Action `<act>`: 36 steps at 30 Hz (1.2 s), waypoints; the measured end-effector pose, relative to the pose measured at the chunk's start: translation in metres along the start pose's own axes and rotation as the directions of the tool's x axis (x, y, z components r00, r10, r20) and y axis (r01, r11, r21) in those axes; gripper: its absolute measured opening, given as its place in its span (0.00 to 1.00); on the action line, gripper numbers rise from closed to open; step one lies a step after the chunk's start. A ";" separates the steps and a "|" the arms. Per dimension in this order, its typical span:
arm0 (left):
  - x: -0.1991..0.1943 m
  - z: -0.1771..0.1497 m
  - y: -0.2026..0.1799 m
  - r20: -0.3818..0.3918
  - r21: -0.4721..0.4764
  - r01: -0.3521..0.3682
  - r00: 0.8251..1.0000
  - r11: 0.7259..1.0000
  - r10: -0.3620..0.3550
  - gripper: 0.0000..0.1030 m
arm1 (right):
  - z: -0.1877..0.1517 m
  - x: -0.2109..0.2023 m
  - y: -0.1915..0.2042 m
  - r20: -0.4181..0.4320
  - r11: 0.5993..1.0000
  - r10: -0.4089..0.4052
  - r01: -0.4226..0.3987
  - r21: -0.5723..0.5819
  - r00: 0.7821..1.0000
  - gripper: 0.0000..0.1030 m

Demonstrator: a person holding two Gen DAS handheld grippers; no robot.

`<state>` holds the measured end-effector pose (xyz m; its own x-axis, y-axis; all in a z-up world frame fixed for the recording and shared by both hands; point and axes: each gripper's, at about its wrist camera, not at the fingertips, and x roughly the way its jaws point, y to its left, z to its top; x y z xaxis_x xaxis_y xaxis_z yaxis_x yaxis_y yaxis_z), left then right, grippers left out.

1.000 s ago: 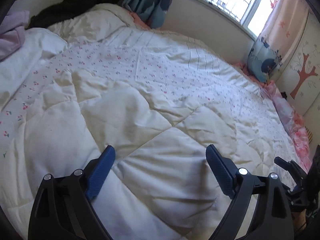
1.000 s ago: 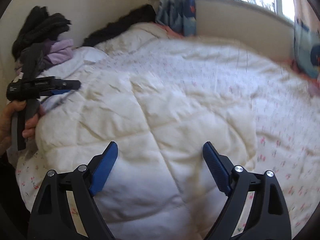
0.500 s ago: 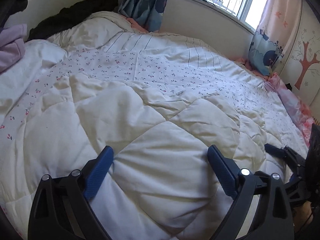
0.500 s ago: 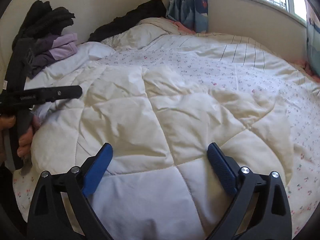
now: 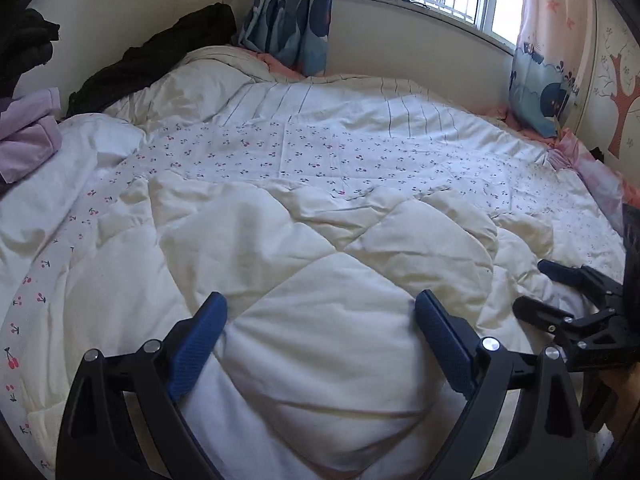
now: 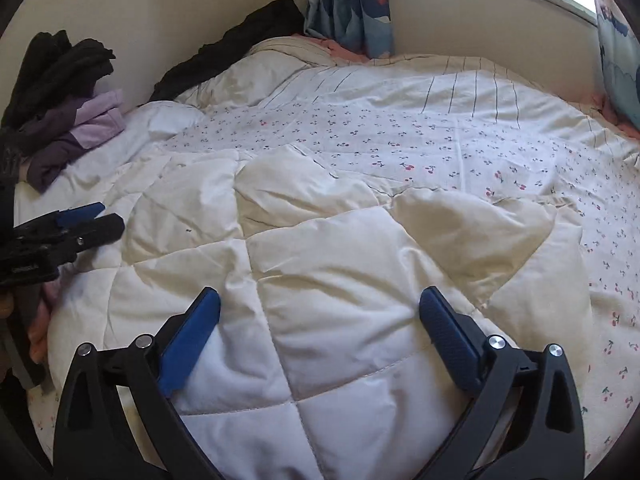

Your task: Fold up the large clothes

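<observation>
A large cream quilted duvet (image 5: 320,264) lies folded over on a bed covered by a white sheet with small cherry print (image 5: 320,152). It also shows in the right wrist view (image 6: 320,248). My left gripper (image 5: 320,320) is open and empty, hovering over the duvet's near edge. My right gripper (image 6: 320,312) is open and empty over the same near part. The right gripper shows at the right edge of the left wrist view (image 5: 560,292). The left gripper shows at the left edge of the right wrist view (image 6: 84,224).
Dark and lilac clothes (image 6: 76,120) are piled at the far left by the wall. A black garment (image 5: 160,56) lies along the head of the bed. Patterned curtains (image 5: 292,12) and a window are behind. A pink blanket edge (image 5: 592,168) runs along the right.
Both grippers have tilted up and drawn back slightly, so more of the room and bed shows. Both stay open and empty over the duvet.
</observation>
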<state>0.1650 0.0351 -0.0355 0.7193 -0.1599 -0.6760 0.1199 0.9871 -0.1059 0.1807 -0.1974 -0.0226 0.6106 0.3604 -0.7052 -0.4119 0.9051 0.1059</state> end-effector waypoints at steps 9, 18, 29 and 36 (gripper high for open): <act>-0.001 -0.002 0.006 -0.002 -0.015 0.032 0.999 0.999 -0.032 0.88 | -0.015 -0.050 0.002 0.056 0.999 -0.032 0.031 0.019 0.998 0.93; 0.001 -0.003 0.009 -0.008 -0.027 0.059 0.998 0.998 -0.059 0.89 | -0.020 -0.067 0.014 0.082 1.000 -0.010 0.009 0.018 0.997 0.93; -0.002 -0.003 0.024 0.013 -0.103 0.160 0.987 0.982 -0.159 0.90 | -0.039 -0.057 0.027 0.044 1.000 0.007 -0.006 -0.008 0.999 0.93; -0.001 -0.004 0.020 0.012 -0.082 0.142 0.990 0.986 -0.142 0.91 | -0.046 -0.047 0.034 -0.007 0.999 -0.014 0.014 -0.038 1.000 0.93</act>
<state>0.1637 0.0553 -0.0397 0.7032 -0.2980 -0.6455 0.1646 0.9515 -0.2600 0.1067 -0.1936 -0.0178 0.6117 0.3461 -0.7114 -0.4288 0.9007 0.0695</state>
